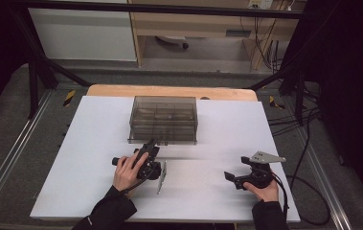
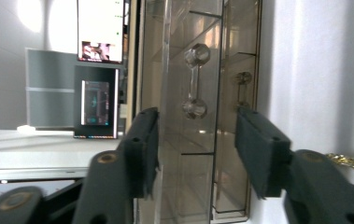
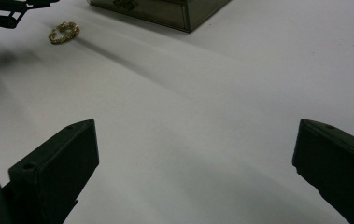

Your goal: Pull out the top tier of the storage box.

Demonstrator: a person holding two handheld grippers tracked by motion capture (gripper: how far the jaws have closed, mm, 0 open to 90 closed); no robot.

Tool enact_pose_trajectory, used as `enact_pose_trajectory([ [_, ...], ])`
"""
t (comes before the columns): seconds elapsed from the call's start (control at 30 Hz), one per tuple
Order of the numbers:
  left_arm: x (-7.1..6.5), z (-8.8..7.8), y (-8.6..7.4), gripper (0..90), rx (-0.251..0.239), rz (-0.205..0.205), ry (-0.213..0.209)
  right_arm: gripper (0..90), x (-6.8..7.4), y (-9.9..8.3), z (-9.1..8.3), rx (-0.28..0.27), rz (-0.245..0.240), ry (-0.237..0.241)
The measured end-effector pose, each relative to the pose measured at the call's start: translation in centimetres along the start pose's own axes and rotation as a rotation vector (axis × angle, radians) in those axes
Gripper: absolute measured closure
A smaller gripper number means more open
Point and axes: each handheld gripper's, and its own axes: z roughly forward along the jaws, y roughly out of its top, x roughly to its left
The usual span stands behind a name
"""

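While fingers (image 2: pixel 142 140) flank it — drawer box (image 1: pixel 164 120) long axis crosswise, handles nearside

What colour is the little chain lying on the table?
Gold; the chain shows best in the right gripper view.

Readable text: none | Screens (image 2: pixel 99 30) behind the clear drawer box (image 2: pixel 198 107), left gripper view: lit, content too blurred to read | Box, table, grippers: no labels or numbers legible

A lab recording station is indicated: a white board (image 1: pixel 217 143) laid on a wooden table (image 1: pixel 169 91), enclosed by black metal framing (image 1: pixel 284 76), with loose cables (image 1: pixel 265 48) and a lit monitor (image 2: pixel 101 30).
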Motion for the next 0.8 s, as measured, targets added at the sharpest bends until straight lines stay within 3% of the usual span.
enact_pose_trajectory([
  [0.3,1.6,-0.6,0.1,31.2,-0.008,-0.125,-0.063,1.2,0.0,0.0,0.0,-0.001,0.0,0.001],
  [0.8,3.2,-1.8,-1.1,15.9,0.019,-0.42,-0.199,1.2,0.0,0.0,0.0,0.001,-0.002,0.004],
])
